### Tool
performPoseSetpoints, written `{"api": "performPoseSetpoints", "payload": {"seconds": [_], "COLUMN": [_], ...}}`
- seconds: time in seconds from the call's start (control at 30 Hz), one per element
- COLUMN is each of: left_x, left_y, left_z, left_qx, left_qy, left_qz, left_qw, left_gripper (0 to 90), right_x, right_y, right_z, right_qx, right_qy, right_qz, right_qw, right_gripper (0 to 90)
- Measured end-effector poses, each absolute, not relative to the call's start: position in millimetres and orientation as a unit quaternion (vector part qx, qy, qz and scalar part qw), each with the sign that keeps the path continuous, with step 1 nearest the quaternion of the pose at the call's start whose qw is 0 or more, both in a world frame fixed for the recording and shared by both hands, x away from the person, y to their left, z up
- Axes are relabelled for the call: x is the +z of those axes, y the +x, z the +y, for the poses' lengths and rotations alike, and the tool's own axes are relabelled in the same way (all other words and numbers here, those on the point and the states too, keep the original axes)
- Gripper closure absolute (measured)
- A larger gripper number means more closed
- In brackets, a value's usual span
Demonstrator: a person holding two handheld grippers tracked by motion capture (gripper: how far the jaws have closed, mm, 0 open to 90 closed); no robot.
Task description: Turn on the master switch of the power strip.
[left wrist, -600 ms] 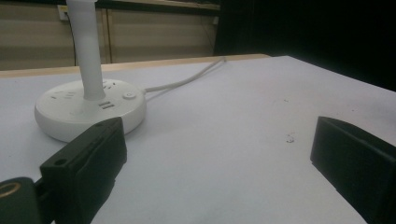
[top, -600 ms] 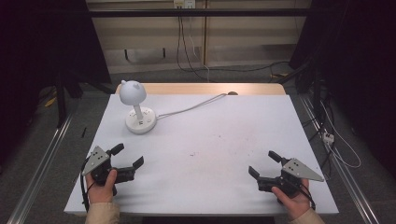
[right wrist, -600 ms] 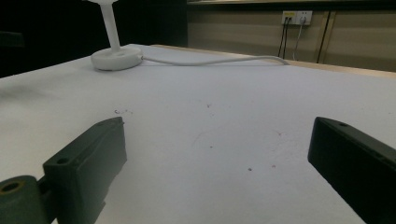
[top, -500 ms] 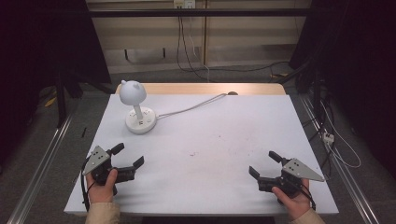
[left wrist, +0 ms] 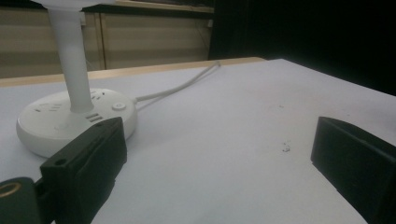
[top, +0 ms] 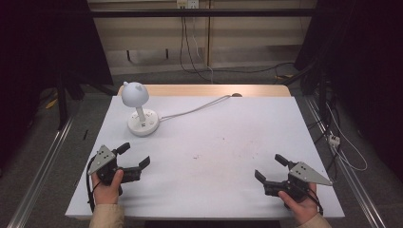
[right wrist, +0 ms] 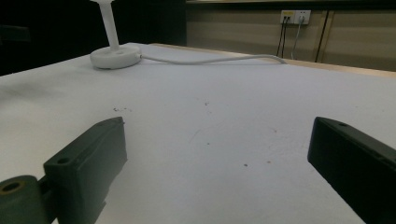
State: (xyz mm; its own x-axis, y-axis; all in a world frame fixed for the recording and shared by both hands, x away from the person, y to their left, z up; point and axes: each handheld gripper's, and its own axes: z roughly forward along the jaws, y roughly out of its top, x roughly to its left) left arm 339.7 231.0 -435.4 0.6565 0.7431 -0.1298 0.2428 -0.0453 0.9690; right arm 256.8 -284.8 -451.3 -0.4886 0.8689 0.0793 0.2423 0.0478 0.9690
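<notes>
Clearly the small white plastic desk lamp, with its domed shade on a straight stem and a round base carrying sockets and a button, is what we work toward. It stands upright at the far left of the white table top, its long axis vertical, the shade tipped slightly toward the far left. From its base a white cord runs off at about two o'clock to the wooden back edge of the table.

From our left gripper the lamp lies at roughly twelve o'clock, near but well clear of the jaws; in the left gripper view the base sits just beyond the tip of one black jaw, with bare table between. That gripper points toward two o'clock across the table, so it needs turning toward the lamp before it can close on the stem. Its jaws stand wide apart with nothing between them.

Our right gripper rests at the near right, well apart from the lamp, which lies from it at about ten o'clock; in the right gripper view we see the base far off. Its jaws also gape wide and hold nothing. We judge the left hand much the nearer, so the reach falls to it.
</notes>
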Motion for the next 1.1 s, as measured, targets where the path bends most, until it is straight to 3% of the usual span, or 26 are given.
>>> {"api": "performPoseSetpoints", "payload": {"seconds": [1.1], "left_x": [-430], "left_y": [365], "left_z": [208], "left_qx": [0.212], "left_qy": [0.698], "left_qz": [0.367], "left_qw": [0.577], "left_gripper": [3.7], "right_x": [-451], "right_y": [257], "right_z": [-285], "right_qx": [0.55], "right_qy": [0.422], "right_qz": [0.663], "right_qw": [0.282], "right_gripper": [4.7]}}
